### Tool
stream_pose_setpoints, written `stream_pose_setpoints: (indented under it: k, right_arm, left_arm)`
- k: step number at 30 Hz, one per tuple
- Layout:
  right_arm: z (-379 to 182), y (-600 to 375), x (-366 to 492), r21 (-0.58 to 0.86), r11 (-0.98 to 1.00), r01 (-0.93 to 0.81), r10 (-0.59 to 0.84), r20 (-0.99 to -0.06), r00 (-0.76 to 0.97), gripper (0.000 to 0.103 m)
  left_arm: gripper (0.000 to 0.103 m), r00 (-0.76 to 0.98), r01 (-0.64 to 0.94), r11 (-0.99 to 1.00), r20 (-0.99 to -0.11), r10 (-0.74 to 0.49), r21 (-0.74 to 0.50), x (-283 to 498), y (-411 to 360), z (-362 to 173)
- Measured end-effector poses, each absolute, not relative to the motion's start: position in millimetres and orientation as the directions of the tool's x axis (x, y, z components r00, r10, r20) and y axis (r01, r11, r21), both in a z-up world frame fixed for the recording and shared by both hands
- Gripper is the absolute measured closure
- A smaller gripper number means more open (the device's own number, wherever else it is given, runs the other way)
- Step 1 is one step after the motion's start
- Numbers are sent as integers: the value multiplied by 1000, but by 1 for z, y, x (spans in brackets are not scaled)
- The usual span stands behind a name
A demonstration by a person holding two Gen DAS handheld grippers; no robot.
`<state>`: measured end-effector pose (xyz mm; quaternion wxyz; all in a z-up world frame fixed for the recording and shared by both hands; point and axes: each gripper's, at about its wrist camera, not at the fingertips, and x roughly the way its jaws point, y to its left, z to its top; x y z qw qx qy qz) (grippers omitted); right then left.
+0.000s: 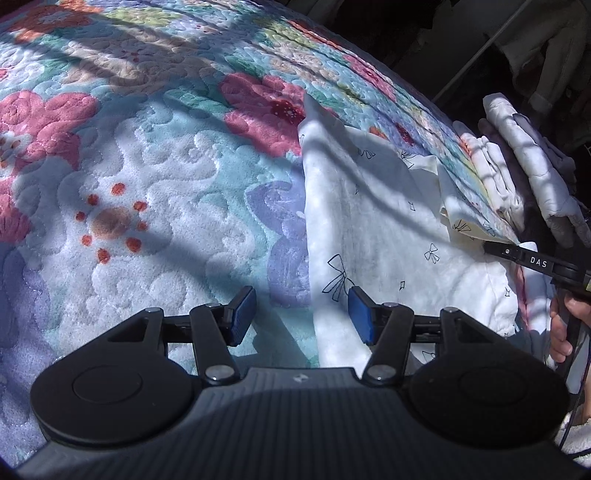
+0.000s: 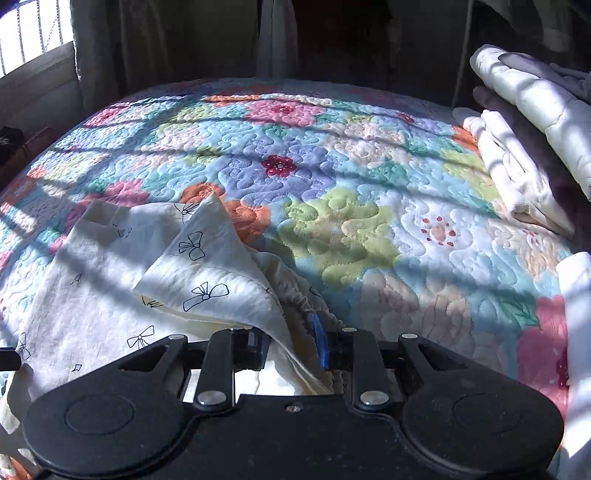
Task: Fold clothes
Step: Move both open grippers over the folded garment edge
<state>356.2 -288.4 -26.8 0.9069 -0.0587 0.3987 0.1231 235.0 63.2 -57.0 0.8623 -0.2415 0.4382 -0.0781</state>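
Left wrist view, L to R: floral quilt (image 1: 155, 155) covers the bed, w/ sun and shadow bands across it. Left gripper (image 1: 302, 315) hovers low over the quilt, jaws wide apart, nothing between the blue pads (image 1: 242, 312); its R pad sits over the L edge of the white bow-print garment (image 1: 373, 229). Garment lies spread flat on the quilt, one corner raised at its far end. Further R: right gripper (image 1: 491, 246), seen side-on, tip at the garment's R edge beside a folded-over flap; hand (image 1: 561, 325) holds its grip. Far R: stack of folded white clothes (image 1: 517, 166) at the bed edge.

Right wrist view, L to R: window (image 2: 33, 33) w/ curtain, upper L. Garment (image 2: 92, 295) lies lower L, a flap lifted and turned over itself. Right gripper (image 2: 291, 347) pinches the garment's gathered elastic edge, jaws narrowed on the cloth. Quilt (image 2: 369, 184) fills centre. Folded clothes (image 2: 517, 147) rest at R, well apart from the garment.
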Motion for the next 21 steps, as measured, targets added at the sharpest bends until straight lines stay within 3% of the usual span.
stream_pose_setpoints:
  k: [3, 6, 10, 12, 15, 21]
  right_arm:
    - [-22, -282, 352, -78, 946, -315, 174, -699, 694, 71]
    - [-12, -277, 353, -148, 934, -326, 159, -645, 748, 52]
    - [-4, -305, 375, 112, 974, -197, 222, -654, 723, 50]
    - [-8, -324, 382, 209, 976, -60, 188, -668, 720, 50]
    - [-11, -341, 377, 249, 967, 46, 140, -678, 722, 50]
    - [1, -331, 316, 259, 966, -14, 186, -655, 733, 46]
  left_arm:
    - [49, 598, -72, 872, -720, -352, -485, 233, 62, -58]
    - [49, 594, -63, 884, -729, -340, -464, 233, 58, -58]
    - [48, 591, -60, 890, -735, -333, -451, 234, 57, -58]
    - [48, 591, -59, 891, -735, -332, -450, 234, 57, -59]
    - [48, 590, -61, 887, -733, -337, -457, 234, 58, -59]
    - [47, 583, -53, 866, -719, -378, -498, 236, 59, -60]
